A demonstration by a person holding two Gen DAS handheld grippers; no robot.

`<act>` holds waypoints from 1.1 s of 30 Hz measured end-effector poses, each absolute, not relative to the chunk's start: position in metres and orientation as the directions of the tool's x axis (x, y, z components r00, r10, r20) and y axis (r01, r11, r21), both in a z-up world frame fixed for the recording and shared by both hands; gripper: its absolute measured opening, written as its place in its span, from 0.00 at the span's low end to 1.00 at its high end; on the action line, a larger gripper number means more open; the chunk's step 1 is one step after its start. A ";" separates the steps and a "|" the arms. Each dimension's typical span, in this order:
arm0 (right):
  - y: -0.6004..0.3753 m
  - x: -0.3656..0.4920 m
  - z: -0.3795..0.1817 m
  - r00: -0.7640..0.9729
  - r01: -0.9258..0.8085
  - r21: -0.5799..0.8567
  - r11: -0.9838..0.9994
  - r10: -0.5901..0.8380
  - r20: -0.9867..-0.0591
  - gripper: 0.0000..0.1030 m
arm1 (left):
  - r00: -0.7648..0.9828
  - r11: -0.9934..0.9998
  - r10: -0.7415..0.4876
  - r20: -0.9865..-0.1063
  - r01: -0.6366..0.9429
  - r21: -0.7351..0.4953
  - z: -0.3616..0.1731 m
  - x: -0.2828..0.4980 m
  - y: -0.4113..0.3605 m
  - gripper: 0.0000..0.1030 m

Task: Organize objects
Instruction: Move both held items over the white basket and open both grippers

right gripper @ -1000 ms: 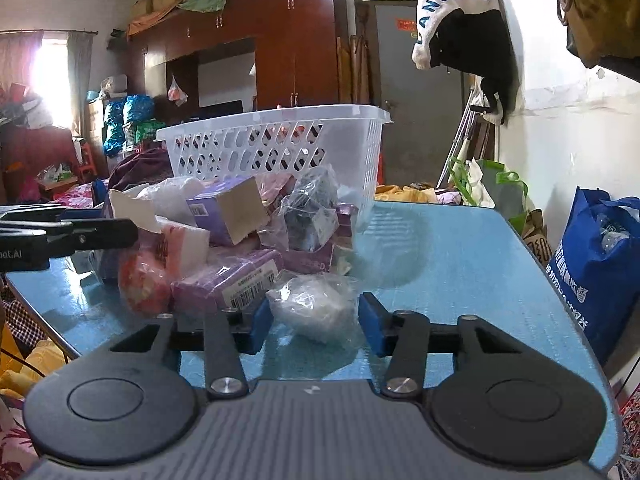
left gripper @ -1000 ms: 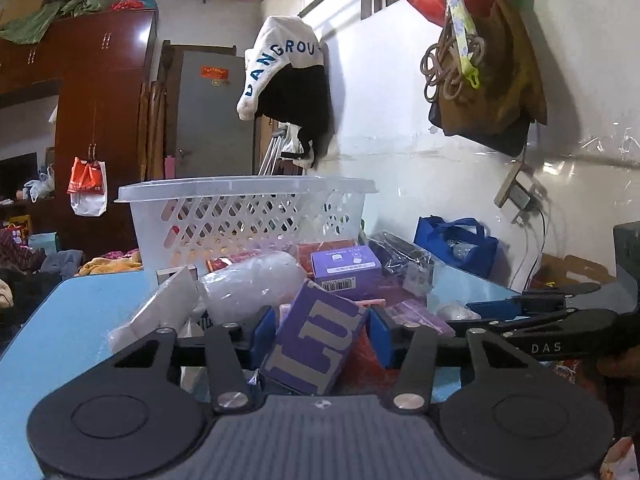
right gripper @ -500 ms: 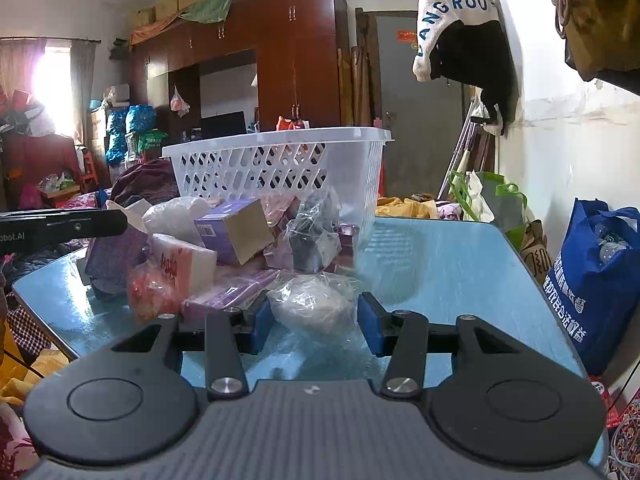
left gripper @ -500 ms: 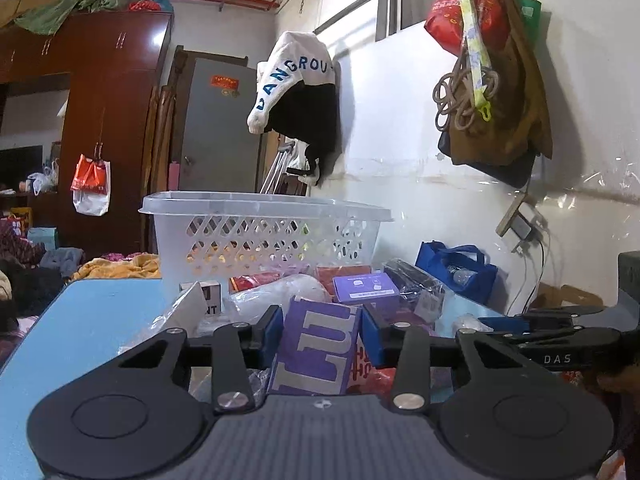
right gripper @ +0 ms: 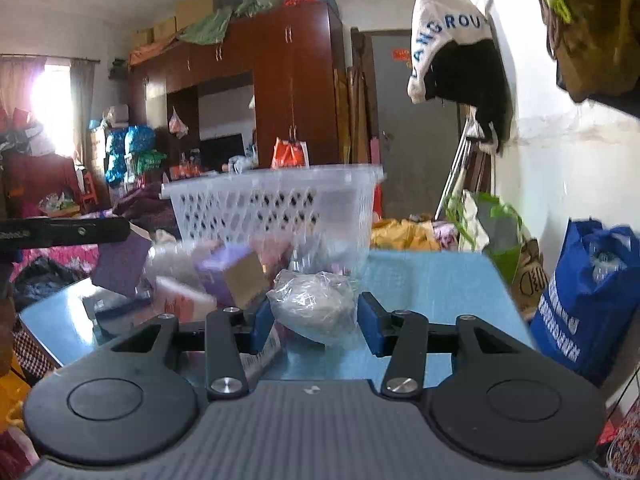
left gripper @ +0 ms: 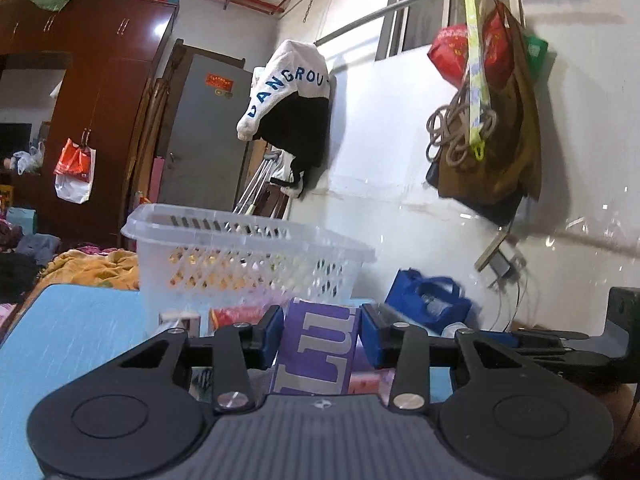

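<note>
Left wrist: hand-held gripper (left gripper: 320,334) near level

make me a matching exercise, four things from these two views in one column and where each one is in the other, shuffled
Things
1. purple box
2. clear plastic bag
3. white basket
4. blue tote bag

Places
A. beside the table, near the wall
B. between the left gripper's pads
C. on the table, behind the pile of packages
D. between the right gripper's pads

Pairs: 1-B, 2-D, 3-C, 4-A
</note>
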State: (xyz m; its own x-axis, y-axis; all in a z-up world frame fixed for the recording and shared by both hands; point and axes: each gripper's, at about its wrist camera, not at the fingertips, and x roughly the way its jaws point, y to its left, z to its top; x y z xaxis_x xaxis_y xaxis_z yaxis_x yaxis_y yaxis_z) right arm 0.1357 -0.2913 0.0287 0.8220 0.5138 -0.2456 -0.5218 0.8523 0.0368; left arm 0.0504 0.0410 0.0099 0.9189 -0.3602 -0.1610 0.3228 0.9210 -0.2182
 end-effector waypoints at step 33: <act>-0.179 0.285 0.103 0.828 -0.495 -0.095 0.864 0.435 -0.355 0.96 | 0.933 0.980 -0.127 -0.336 0.067 -0.187 0.079 0.228 0.069 0.81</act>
